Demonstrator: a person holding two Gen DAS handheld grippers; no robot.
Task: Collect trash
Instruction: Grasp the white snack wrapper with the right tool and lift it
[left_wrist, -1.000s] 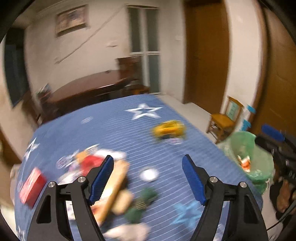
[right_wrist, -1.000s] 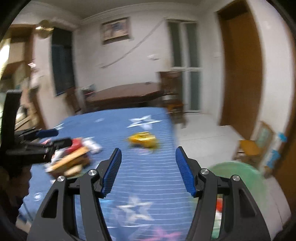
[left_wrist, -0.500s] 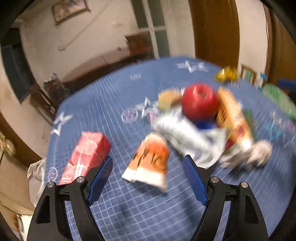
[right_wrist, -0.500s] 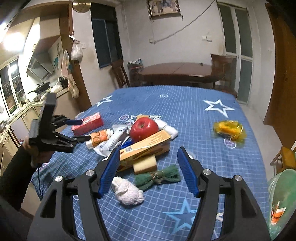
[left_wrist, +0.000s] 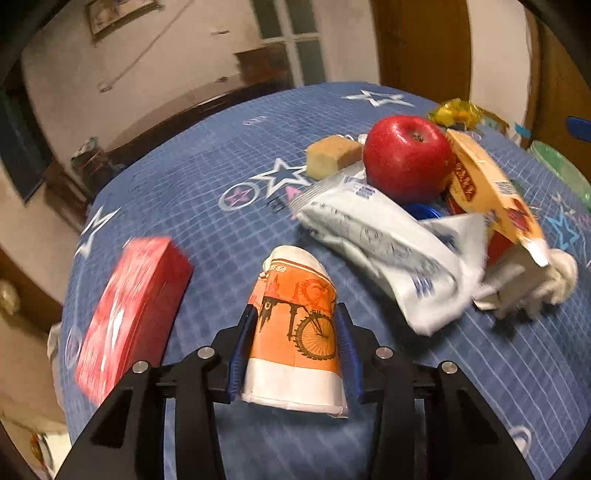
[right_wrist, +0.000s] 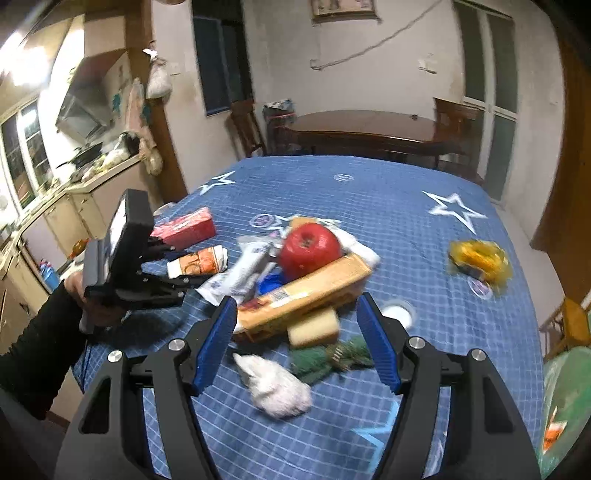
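Closing since half a second ago, left gripper (left_wrist: 293, 345) clamps the flattened paper cup (left_wrist: 295, 325) as trash; right gripper (right_wrist: 297, 347) gapes empty above the white wad (right_wrist: 275, 386).

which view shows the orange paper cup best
The left wrist view. The orange paper cup lies on its side, large and sharp, squeezed between the left gripper's blue pads, with its bicycle print readable. The right wrist view shows the cup small and slightly blurred, at the tips of the left gripper, beside the red box.
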